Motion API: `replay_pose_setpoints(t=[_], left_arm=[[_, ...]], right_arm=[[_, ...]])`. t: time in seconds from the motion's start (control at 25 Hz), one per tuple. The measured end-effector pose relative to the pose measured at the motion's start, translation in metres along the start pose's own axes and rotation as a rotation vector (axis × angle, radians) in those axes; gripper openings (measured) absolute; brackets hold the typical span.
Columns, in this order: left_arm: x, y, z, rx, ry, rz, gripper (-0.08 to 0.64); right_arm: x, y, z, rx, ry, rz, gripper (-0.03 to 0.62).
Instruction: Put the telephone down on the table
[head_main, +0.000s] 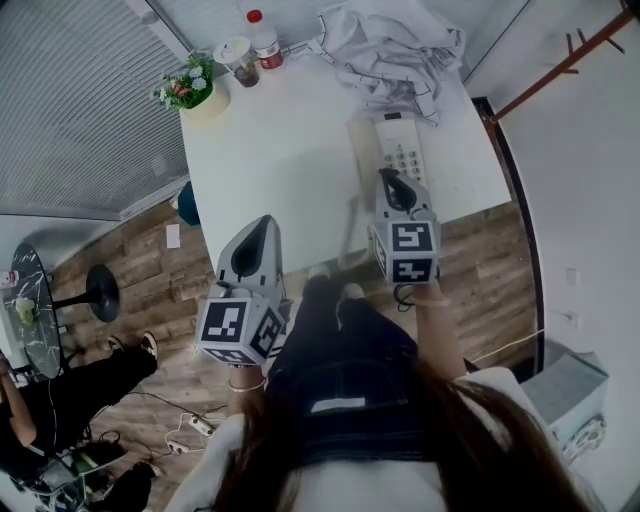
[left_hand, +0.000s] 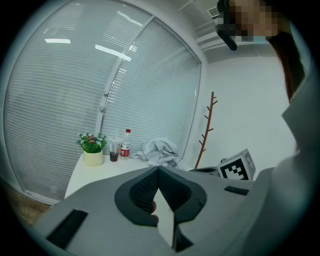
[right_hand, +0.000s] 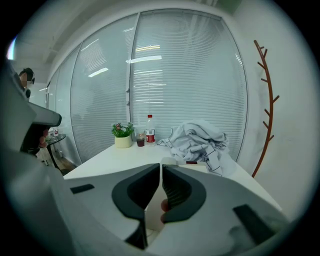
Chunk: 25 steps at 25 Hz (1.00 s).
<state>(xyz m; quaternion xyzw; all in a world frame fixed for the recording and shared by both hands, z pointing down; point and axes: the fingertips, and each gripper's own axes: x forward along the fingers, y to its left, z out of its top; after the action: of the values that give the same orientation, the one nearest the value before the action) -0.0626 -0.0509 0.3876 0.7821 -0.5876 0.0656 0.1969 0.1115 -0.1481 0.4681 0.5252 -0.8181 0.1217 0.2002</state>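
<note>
A cream telephone (head_main: 392, 148) with a keypad lies flat on the white table (head_main: 280, 170), towards its right side. In the right gripper view the telephone (right_hand: 187, 163) shows just beyond the jaw tips. My right gripper (head_main: 385, 176) hovers over the telephone's near end, and my right gripper (right_hand: 161, 166) shows only a thin slit between its jaws, with nothing in it. My left gripper (head_main: 262, 222) hangs at the table's front edge, left of the telephone. The jaws of my left gripper (left_hand: 158, 170) meet at the tips and hold nothing.
A crumpled white cloth (head_main: 390, 45) lies behind the telephone. At the far left corner stand a potted plant (head_main: 195, 90), a cup (head_main: 240, 60) and a bottle (head_main: 265, 40). A brown coat stand (head_main: 570, 55) rises at the right. A small dark round table (head_main: 35, 310) stands at the lower left.
</note>
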Motion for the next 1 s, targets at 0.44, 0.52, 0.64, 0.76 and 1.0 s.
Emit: replay_pose_setpoints(t=[0.44, 0.52, 0.64, 0.76, 1.0], left_arm=[[0.017, 0.018, -0.002, -0.011, 0.033, -0.020, -0.002], [0.021, 0.022, -0.001, -0.015, 0.035, -0.024, -0.002], [0.026, 0.026, 0.000, -0.015, 0.043, -0.030, -0.002], [0.031, 0.030, 0.000, -0.015, 0.055, -0.035, -0.002], [0.042, 0.037, -0.004, -0.012, 0.080, -0.046, -0.002]], right_arm=[[0.025, 0.001, -0.007, 0.006, 0.045, 0.002, 0.118], [0.030, 0.001, -0.009, 0.004, 0.057, 0.002, 0.130], [0.037, 0.002, -0.012, -0.002, 0.080, -0.002, 0.144], [0.043, 0.001, -0.017, -0.003, 0.106, -0.008, 0.160], [0.054, -0.003, -0.027, 0.007, 0.147, -0.011, 0.200]])
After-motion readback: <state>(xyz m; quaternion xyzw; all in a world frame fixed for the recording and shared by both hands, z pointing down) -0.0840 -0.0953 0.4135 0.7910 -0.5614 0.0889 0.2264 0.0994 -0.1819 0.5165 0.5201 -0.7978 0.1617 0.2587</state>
